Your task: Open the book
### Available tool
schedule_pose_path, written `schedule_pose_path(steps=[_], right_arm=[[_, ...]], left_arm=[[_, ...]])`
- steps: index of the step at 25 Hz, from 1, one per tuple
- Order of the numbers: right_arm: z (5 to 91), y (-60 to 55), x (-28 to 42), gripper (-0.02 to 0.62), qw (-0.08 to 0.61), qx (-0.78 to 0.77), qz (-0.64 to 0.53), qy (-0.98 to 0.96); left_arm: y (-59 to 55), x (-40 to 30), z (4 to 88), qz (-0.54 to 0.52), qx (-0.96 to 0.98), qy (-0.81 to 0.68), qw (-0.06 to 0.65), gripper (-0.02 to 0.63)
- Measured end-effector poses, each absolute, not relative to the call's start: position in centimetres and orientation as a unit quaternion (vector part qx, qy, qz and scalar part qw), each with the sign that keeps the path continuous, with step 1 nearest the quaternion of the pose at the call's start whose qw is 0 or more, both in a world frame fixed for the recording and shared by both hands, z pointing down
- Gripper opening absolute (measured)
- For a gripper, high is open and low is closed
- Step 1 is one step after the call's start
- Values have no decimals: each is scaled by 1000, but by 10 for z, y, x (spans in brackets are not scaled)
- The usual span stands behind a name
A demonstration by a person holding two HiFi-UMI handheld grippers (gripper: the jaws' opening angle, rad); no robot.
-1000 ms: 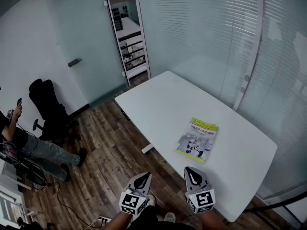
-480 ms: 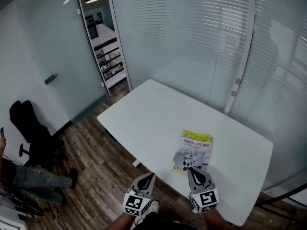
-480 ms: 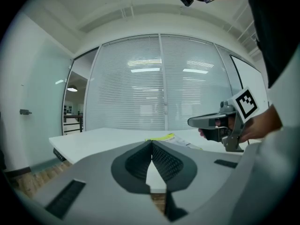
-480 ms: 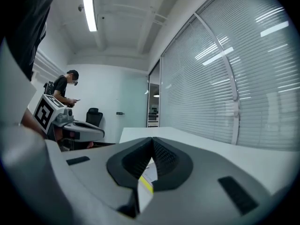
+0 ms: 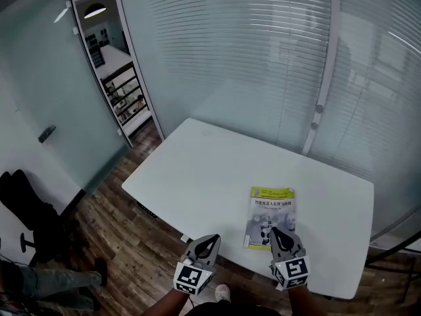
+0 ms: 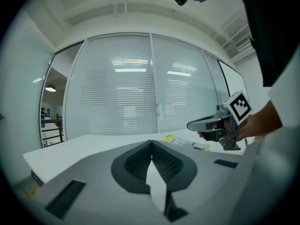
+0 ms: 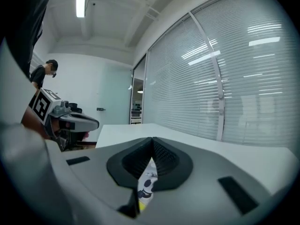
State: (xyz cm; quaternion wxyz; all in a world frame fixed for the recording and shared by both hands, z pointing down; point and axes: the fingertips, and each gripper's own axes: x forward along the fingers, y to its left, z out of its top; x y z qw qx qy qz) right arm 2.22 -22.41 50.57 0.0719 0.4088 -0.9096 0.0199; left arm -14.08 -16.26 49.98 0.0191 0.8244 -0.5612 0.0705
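Observation:
A closed book (image 5: 271,210) with a yellow-green band along its top lies flat near the front edge of the white table (image 5: 197,170). My right gripper (image 5: 277,232) hangs over the book's near end, shut and empty; the cover (image 7: 147,185) shows below its closed tips (image 7: 152,139). My left gripper (image 5: 211,240) is at the table's front edge, left of the book, also shut with nothing in it (image 6: 151,142). In the left gripper view the book (image 6: 187,143) lies far right, under the right gripper (image 6: 199,124).
A glass wall with blinds (image 5: 263,58) runs behind the table, and a glass door (image 5: 39,97) stands at the left. A black office chair (image 5: 26,209) and a seated person's legs (image 5: 46,288) are on the wooden floor at far left.
Both grippers have come forward to the table. The right one now reaches over the book's near end, and the left one has reached the table's edge. Both jaws stayed shut.

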Motion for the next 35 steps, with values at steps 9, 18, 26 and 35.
schedule_pose_path(steps=[9, 18, 26, 35], right_arm=[[513, -229, 14, 6, 64, 463, 47, -883], [527, -233, 46, 6, 94, 501, 77, -857], [559, -259, 85, 8, 154, 529, 138, -823], [604, -286, 102, 156, 186, 487, 280, -806]], left_arm=[[-181, -155, 518, 71, 855, -512, 30, 11], [-205, -116, 516, 59, 887, -456, 32, 11], [-233, -85, 514, 65, 898, -435, 29, 11], [-255, -82, 520, 80, 889, -451, 32, 11]])
